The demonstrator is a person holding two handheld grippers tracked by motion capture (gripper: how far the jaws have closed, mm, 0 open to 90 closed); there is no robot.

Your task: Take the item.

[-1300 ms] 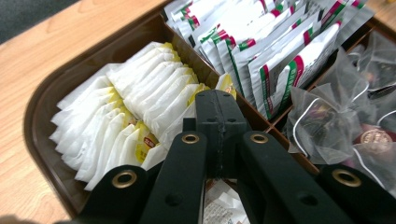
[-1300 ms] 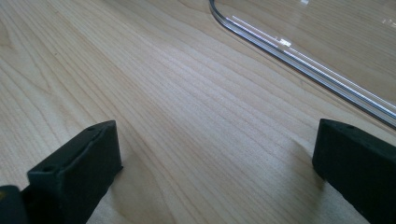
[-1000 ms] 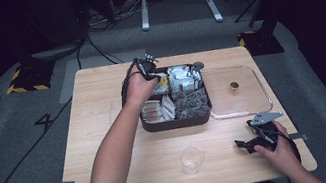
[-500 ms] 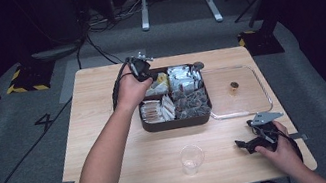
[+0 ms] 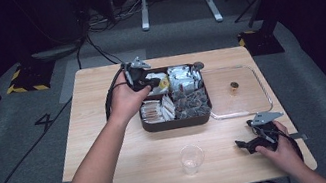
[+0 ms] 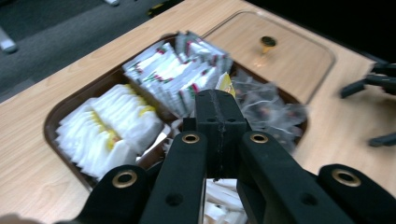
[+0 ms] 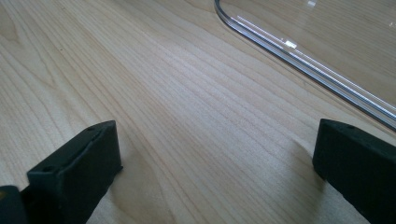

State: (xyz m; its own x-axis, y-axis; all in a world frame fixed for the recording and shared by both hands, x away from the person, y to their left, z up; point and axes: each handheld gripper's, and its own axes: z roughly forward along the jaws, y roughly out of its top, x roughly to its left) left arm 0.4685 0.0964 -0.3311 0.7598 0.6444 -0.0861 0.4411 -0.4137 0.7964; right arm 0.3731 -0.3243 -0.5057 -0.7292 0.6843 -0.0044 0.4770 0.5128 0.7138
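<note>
A dark brown tray (image 5: 176,122) in the middle of the wooden table holds white sachets (image 6: 109,128), red-and-white packets (image 6: 180,70) and tea bags (image 6: 268,105) in separate compartments. My left gripper (image 5: 153,81) hovers over the tray's far left part. Its jaws are pressed together (image 6: 217,100), and the yellow corner of a sachet (image 6: 226,84) sticks out at their tips. My right gripper (image 5: 244,134) rests on the table at the near right. It stands wide open (image 7: 215,154) on bare wood, with nothing between the fingers.
A clear lid (image 5: 247,107) with a small brass knob (image 5: 234,87) lies flat to the right of the tray; its rim (image 7: 299,58) runs just beyond the right gripper. A clear plastic cup (image 5: 191,158) stands near the front edge. The left gripper's cable loops beside the tray.
My left hand has pulled back to the left and risen over the tray's far left corner, jaws staying closed. The right hand has not moved.
</note>
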